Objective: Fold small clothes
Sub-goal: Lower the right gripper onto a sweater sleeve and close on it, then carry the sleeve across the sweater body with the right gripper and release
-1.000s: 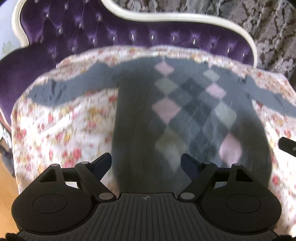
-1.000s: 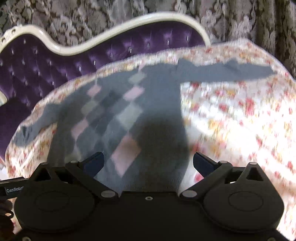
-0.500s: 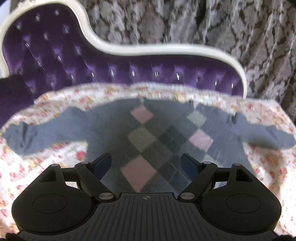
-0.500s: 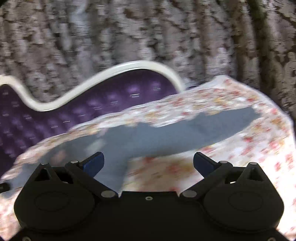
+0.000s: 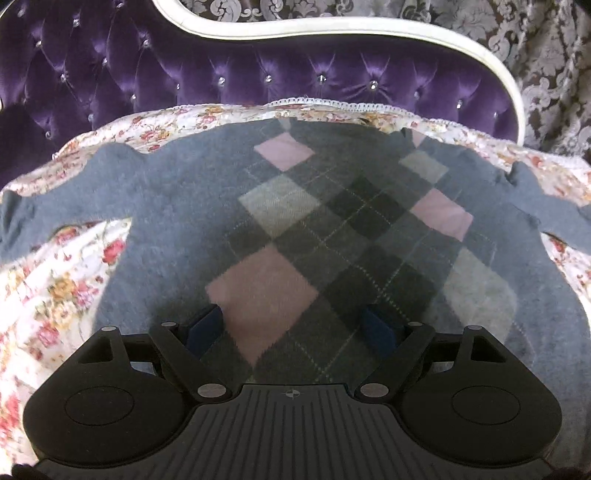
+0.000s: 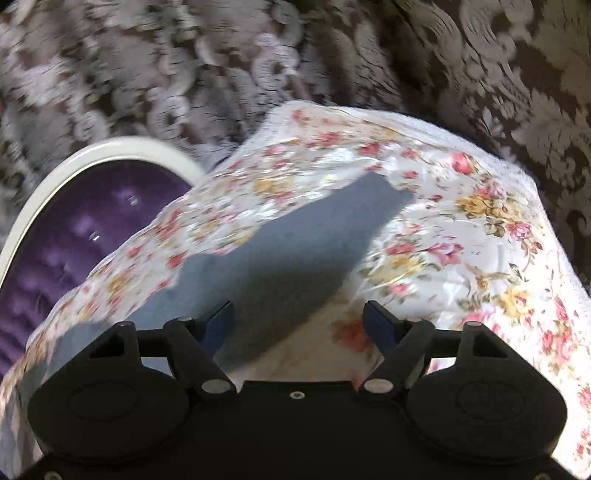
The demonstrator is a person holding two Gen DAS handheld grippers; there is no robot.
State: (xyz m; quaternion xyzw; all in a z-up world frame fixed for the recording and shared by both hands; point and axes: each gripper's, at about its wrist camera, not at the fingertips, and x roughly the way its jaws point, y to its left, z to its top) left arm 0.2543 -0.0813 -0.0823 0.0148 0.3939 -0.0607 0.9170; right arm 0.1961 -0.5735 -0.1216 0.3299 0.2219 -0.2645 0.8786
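Note:
A small grey argyle sweater (image 5: 177, 236) with pink, light grey and dark diamonds lies flat on a floral cloth (image 5: 55, 288), sleeves spread to both sides. My left gripper (image 5: 295, 328) is open and empty, low over the sweater's body. In the right wrist view, the sweater's grey sleeve (image 6: 295, 254) runs diagonally across the floral cloth (image 6: 461, 240). My right gripper (image 6: 297, 325) is open and empty, just above the near part of that sleeve.
A purple tufted sofa back (image 5: 258, 74) with a white frame (image 5: 369, 33) rises behind the cloth. A patterned brown and cream curtain (image 6: 406, 55) hangs behind. The cloth's far edge (image 6: 369, 114) drops off to the right.
My left gripper has moved closer over the sweater's body. My right gripper has swung right and closer to the sleeve. Both stay open.

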